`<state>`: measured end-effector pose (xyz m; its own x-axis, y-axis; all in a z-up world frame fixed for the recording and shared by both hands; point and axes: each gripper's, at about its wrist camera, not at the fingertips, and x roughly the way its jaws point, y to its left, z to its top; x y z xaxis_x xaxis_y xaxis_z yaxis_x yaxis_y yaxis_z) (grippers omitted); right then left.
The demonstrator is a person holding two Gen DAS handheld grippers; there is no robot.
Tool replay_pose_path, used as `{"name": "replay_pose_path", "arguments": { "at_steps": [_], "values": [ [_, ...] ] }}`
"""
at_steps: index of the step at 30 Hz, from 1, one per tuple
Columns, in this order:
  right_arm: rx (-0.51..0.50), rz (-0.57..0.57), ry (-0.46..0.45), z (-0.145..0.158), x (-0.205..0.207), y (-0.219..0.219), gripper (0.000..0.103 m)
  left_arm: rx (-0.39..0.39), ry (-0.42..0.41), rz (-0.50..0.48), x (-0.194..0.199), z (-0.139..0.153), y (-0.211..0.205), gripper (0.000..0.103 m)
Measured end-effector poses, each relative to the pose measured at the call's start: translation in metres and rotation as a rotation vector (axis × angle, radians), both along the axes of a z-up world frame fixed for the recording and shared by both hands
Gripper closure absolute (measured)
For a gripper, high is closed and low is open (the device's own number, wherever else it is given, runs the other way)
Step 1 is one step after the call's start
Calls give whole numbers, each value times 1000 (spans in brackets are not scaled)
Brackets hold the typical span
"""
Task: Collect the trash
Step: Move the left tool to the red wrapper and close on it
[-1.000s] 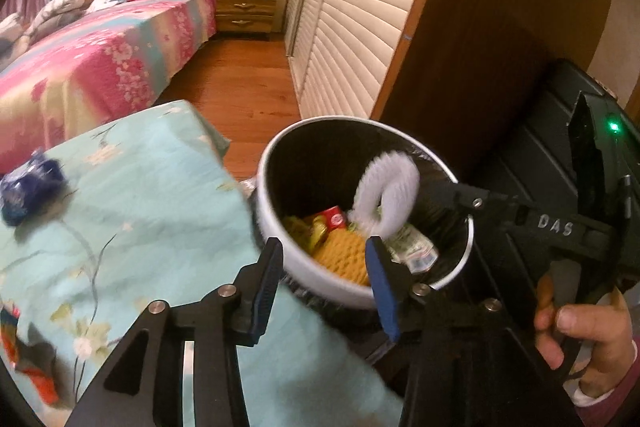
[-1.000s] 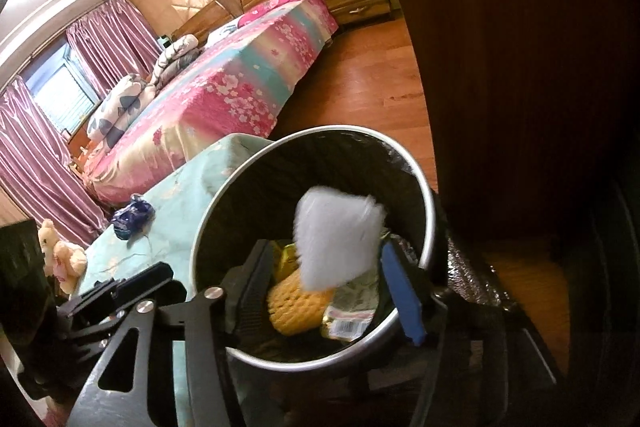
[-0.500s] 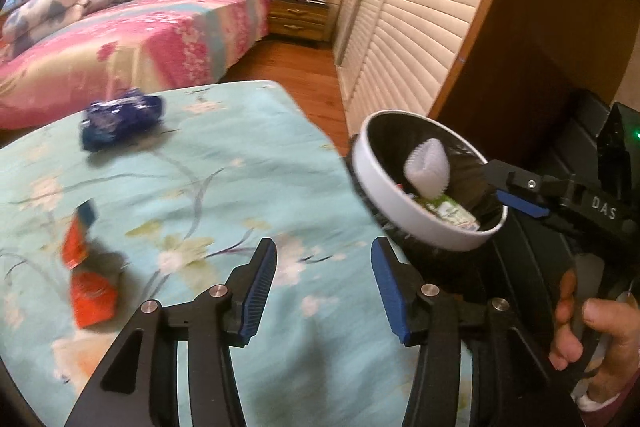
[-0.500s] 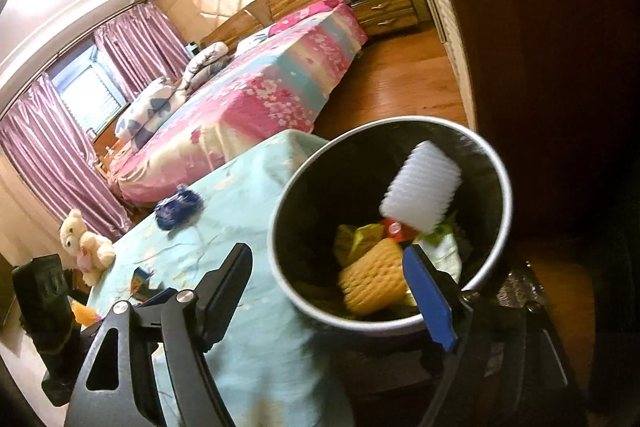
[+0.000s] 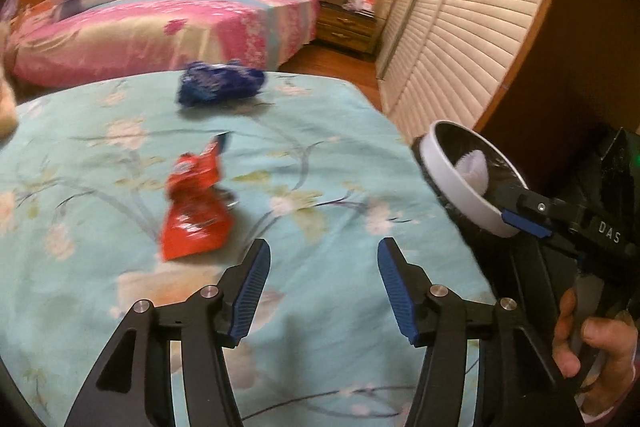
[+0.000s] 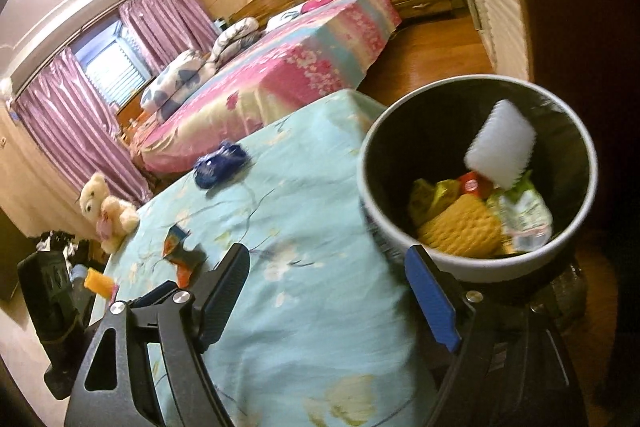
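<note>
A crumpled red wrapper (image 5: 196, 203) lies on the teal floral cloth just ahead and left of my left gripper (image 5: 322, 267). Its jaws are opening, with nothing between them. A blue wrapper (image 5: 220, 87) lies farther back on the cloth. The white-rimmed trash bin (image 6: 370, 195) stands off the table's right edge and holds a white foam sleeve (image 6: 500, 147), a yellow foam net (image 6: 460, 227) and other wrappers. My right gripper (image 6: 328, 267) hangs open and empty over the table edge, its right finger at the bin's near rim. In the left wrist view the right gripper's blue fingertip (image 5: 524, 221) reaches the bin (image 5: 460, 187).
A teddy bear (image 6: 104, 211) sits at the table's far left corner, with an orange item (image 6: 98, 281) near it. A pink floral bed (image 5: 160, 23) stands behind the table. Slatted wardrobe doors (image 5: 460, 39) and a dark wooden panel flank the bin. A hand (image 5: 596, 343) grips the right tool.
The white foam sleeve left the right gripper's jaws and now lies in the bin. Both grippers opened wider and swung left from the bin toward the table and its wrappers.
</note>
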<state>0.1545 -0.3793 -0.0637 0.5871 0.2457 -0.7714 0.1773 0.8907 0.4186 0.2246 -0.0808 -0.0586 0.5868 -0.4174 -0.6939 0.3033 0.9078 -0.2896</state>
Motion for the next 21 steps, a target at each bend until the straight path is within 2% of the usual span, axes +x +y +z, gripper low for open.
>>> {"name": "replay_pose_path", "arguments": {
  "at_steps": [10,19,21],
  "values": [
    [21,78,3,-5,10,40,21,12,24,151,6,-5,46,43],
    [43,129,13,-16,27,69,21,54,65,145,46,-25,37,43],
    [50,141,19,-20,32,74,21,54,73,141,53,-30,37,58]
  ]
}}
